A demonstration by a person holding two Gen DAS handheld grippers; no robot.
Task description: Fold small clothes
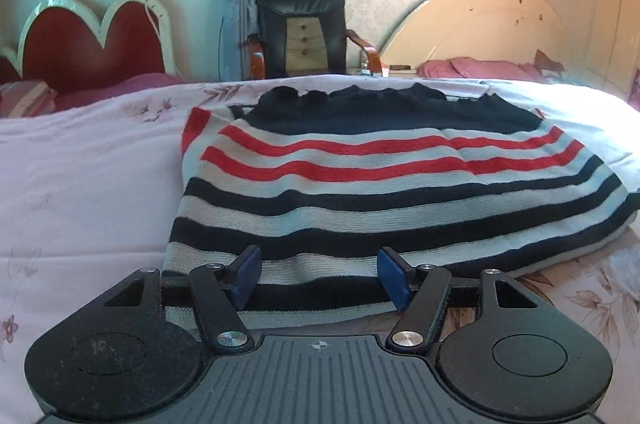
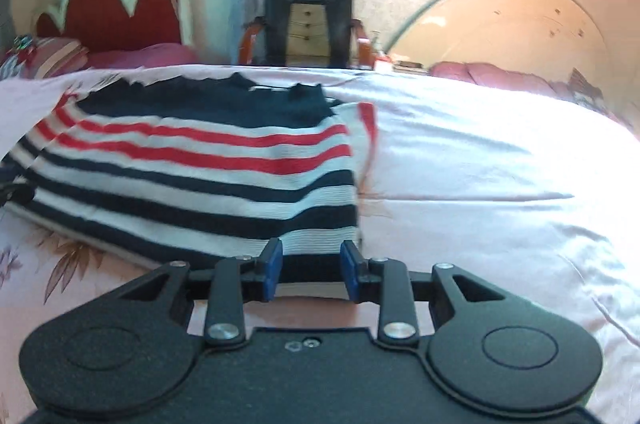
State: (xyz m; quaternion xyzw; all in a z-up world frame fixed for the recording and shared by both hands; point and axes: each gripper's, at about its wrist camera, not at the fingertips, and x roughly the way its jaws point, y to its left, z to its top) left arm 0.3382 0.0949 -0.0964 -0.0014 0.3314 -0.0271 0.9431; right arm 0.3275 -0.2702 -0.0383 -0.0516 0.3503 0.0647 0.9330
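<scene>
Striped sweater (image 1: 384, 184) lies flat on the bed (image 1: 88, 184), on a pale pink floral sheet, navy yoke and neckline toward the far edge of the bed, hem toward the near edge. Body has red-and-white stripes below the yoke, then navy-and-white stripes down to the hem. One sleeve looks folded in along the side, red band showing by the shoulder in both views. Left claw (image 1: 320, 278) sits over the near hem at the sweater's left bottom corner, blue pads (image 1: 248, 276) set wide apart with the hem fabric showing between them; pads do not press on the cloth, nothing held. Right claw (image 2: 312, 270) sits at the sweater's (image 2: 208, 180) right bottom corner near its side edge, pads (image 2: 274, 266) at a narrower gap, parted, hem stripe visible between them, no grip seen; this view is motion-blurred. Bed (image 2: 500, 204) to the right of the sweater is bare sheet, bright with window light. Beyond the far edge of the bed: black office chair (image 1: 300, 28) with wooden arms under the window, red scalloped headboard (image 1: 88, 40) to the left, cream arched headboard (image 1: 480, 24) to the right with pink pillows (image 1: 472, 66).
</scene>
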